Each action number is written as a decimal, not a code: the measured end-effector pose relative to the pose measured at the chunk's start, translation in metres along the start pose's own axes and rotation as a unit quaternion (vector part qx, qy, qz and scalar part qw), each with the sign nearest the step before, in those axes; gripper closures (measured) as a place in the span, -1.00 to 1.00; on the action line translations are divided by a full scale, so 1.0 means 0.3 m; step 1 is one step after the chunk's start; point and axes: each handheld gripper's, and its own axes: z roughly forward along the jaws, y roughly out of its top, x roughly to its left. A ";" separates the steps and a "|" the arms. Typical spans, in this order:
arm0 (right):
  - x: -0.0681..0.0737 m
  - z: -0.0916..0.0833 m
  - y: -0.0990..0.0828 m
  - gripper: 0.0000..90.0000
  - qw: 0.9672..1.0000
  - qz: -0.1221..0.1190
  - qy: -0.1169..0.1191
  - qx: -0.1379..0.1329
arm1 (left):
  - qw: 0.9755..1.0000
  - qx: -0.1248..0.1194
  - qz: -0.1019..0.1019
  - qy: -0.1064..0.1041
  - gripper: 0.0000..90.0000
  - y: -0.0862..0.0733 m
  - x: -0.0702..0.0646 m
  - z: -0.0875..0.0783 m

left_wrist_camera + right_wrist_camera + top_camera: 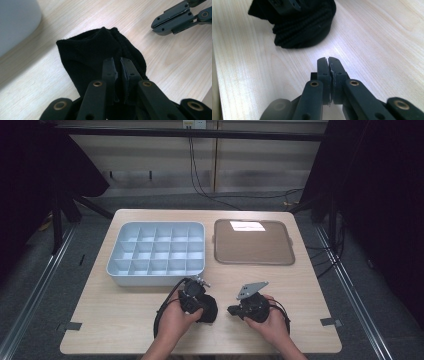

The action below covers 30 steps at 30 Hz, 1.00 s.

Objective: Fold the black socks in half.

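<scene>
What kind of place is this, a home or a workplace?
Most likely a lab or recording studio, not a home: black curtains close in a bare wooden table, cables trail across the floor, and metal rails run beside the table.

A black sock point(207, 307) lies bunched on the pale wood worktop point(115, 320), near its front edge at about 6 o'clock from the middle. It is a soft knit piece, folded over on itself into a rounded lump rather than spread flat. In the left gripper view the black sock point(87, 60) shows a smooth, fine weave with a folded edge along the top and a ribbed band at its 3 o'clock side. In the right gripper view its ribbed side point(304, 30) faces the camera, the folds stacked and resting on the wood.
</scene>
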 end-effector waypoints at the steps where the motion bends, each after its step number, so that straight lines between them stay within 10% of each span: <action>1: 0.000 0.003 0.001 0.96 1.000 -0.002 0.000 -0.001 | 1.000 -0.001 -0.001 -0.002 0.83 -0.003 0.001 -0.002; 30: 0.010 0.031 0.008 0.94 1.000 -0.010 0.003 0.008 | 1.000 -0.008 -0.003 -0.028 0.77 0.027 -0.023 -0.014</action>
